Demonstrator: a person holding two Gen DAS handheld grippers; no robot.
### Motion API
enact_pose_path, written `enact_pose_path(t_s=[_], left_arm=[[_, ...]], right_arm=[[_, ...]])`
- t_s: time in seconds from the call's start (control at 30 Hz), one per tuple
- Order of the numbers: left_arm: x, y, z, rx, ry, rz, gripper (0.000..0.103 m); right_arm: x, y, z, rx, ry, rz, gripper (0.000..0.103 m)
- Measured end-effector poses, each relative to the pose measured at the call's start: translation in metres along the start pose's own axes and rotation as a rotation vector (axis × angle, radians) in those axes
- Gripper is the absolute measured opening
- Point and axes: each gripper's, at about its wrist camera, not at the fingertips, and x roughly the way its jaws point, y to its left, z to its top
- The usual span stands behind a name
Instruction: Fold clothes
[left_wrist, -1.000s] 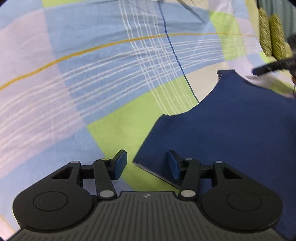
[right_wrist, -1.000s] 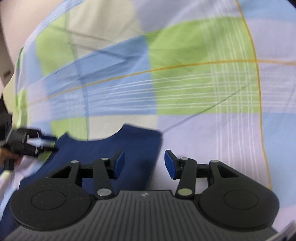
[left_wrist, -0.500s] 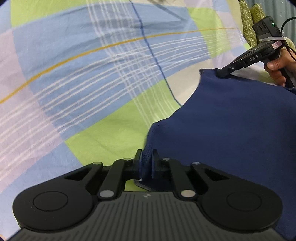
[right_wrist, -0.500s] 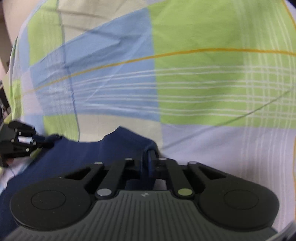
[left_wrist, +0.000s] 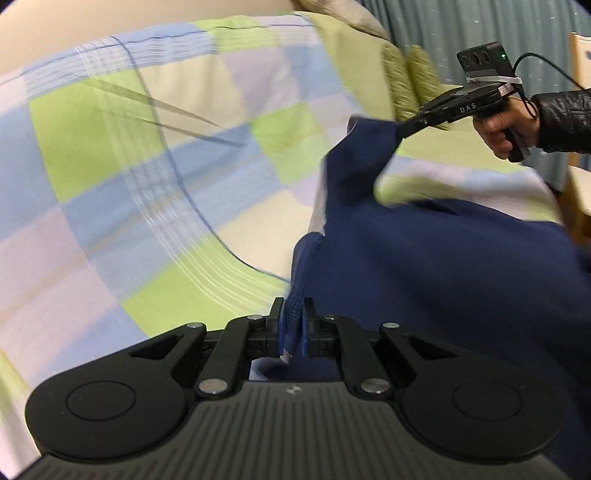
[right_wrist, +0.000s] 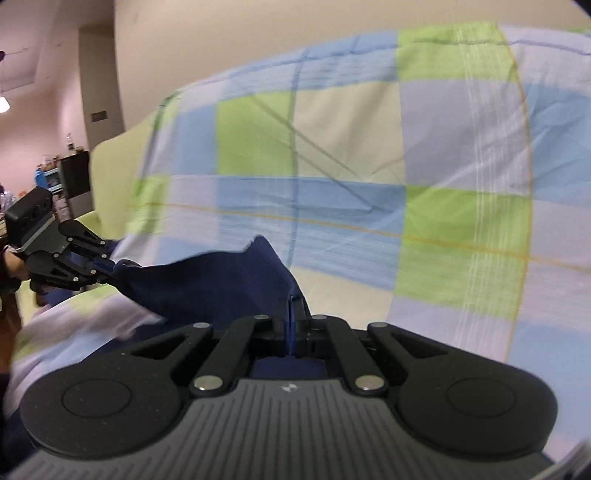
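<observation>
1. In the left wrist view, the left gripper (left_wrist: 293, 326) is sitting at bottom centre, clamping a stitched edge of the navy blue garment (left_wrist: 443, 266) between its blue pads.
2. The garment is spreading across the right half of that frame, hanging above the checked bedsheet (left_wrist: 147, 155), which is filling the left and centre.
3. At upper right, the right gripper (left_wrist: 400, 131) is pinching another corner of the garment, pulling a strip of cloth up into the air; a hand (left_wrist: 498, 131) in a dark sleeve is gripping its handle.
4. In the right wrist view, the right gripper (right_wrist: 291, 323) is sitting fully closed on the garment's (right_wrist: 221, 280) edge at lower centre.
5. At the left edge of that frame, the left gripper (right_wrist: 107, 267) is holding the opposite corner, the cloth stretching between the two.
6. A fringed green pillow (left_wrist: 410, 74) is lying at the top of the left wrist view.
</observation>
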Motion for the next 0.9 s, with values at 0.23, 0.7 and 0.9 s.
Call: enact_pose_path(t_s=[0.23,0.7,0.9], left_arm=[[-0.022,-0.069,-0.042,0.001,0.106,-0.06,0.006],[-0.027,-0.099,-0.06,0.076,0.122,0.031,0.014],[-0.016,-0.122,-0.054,0.208,0.093,0.074,0.046]], right_arm=[[-0.056,0.024,-0.089,0.068,0.127,-0.038,0.001],[-0.079,0.066,-0.11,-0.133,0.231,-0.214,0.019],[-0.045,0.129,-0.111,-0.699,0.3,-0.255,0.03]])
